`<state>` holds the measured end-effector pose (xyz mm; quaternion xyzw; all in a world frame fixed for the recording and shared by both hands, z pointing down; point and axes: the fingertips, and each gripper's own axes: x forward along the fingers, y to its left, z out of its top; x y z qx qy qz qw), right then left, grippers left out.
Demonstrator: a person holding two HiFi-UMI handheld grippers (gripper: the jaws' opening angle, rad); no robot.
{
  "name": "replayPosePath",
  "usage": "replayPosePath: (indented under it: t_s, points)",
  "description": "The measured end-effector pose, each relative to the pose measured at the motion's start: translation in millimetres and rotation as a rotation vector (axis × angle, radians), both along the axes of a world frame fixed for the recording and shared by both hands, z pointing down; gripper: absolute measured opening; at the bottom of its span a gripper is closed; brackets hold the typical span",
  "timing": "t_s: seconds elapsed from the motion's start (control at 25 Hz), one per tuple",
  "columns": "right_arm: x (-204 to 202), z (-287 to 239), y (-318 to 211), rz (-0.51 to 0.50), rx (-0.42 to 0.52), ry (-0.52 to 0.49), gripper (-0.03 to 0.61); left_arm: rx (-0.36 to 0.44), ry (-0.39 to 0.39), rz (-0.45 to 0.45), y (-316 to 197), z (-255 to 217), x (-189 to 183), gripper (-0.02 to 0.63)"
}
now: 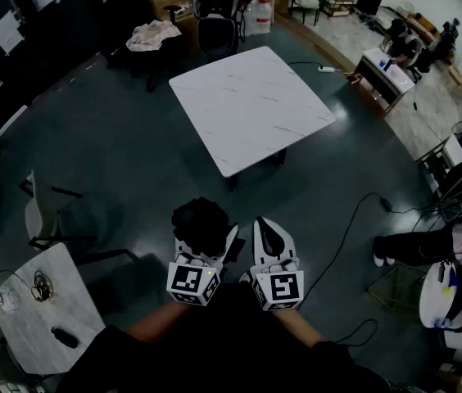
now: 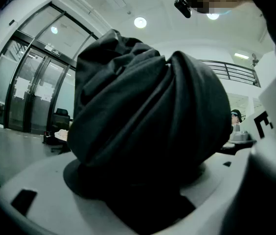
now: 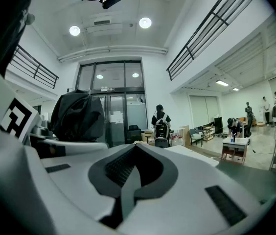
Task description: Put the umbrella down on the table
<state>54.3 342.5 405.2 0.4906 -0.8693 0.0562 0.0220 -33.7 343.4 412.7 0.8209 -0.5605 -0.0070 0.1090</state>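
Note:
A black folded umbrella (image 1: 201,222) is bundled between the white jaws of my left gripper (image 1: 205,236), which is shut on it low in the head view. In the left gripper view the umbrella (image 2: 148,116) fills most of the picture and hides the fingertips. My right gripper (image 1: 269,232) hangs just to the right of it, shut with nothing in it; its dark pads (image 3: 109,169) meet in the right gripper view. The white marble table (image 1: 251,105) stands on the dark floor ahead, well apart from both grippers.
A smaller marble table (image 1: 30,322) with glassware and a chair (image 1: 51,219) stand at the lower left. A cable (image 1: 341,228) runs over the floor at the right, near a seated person's legs (image 1: 415,248). Furniture and boxes line the far side.

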Motion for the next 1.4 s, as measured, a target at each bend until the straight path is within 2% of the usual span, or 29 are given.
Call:
replayPosePath:
  t_s: [0.12, 0.24, 0.52, 0.64, 0.76, 1.04, 1.24, 1.4]
  points:
    - [13, 4, -6, 0.017, 0.007, 0.005, 0.015, 0.004, 0.002, -0.006, -6, 3, 7, 0.379]
    - [33, 6, -13, 0.043, 0.002, -0.051, 0.017, -0.002, 0.004, -0.022, -13, 8, 13, 0.379]
    - [88, 21, -32, 0.087, -0.038, -0.092, 0.017, -0.056, 0.020, -0.115, -27, 17, 14, 0.379]
    - [98, 25, -40, 0.062, -0.036, -0.065, 0.017, -0.062, 0.044, -0.146, -36, 17, 16, 0.379]
    - [106, 29, -53, 0.054, -0.028, -0.028, 0.017, -0.066, 0.032, -0.138, -49, 23, 25, 0.379]
    - [87, 39, -104, 0.035, -0.073, -0.033, 0.017, -0.090, 0.048, -0.103, -101, 36, 25, 0.379]
    - [67, 18, -155, 0.094, -0.006, 0.002, 0.017, -0.096, 0.093, -0.072, -160, 39, 14, 0.379]
    - [50, 8, -201, 0.110, -0.009, 0.035, 0.015, -0.108, 0.124, -0.016, -210, 39, 2, 0.379]
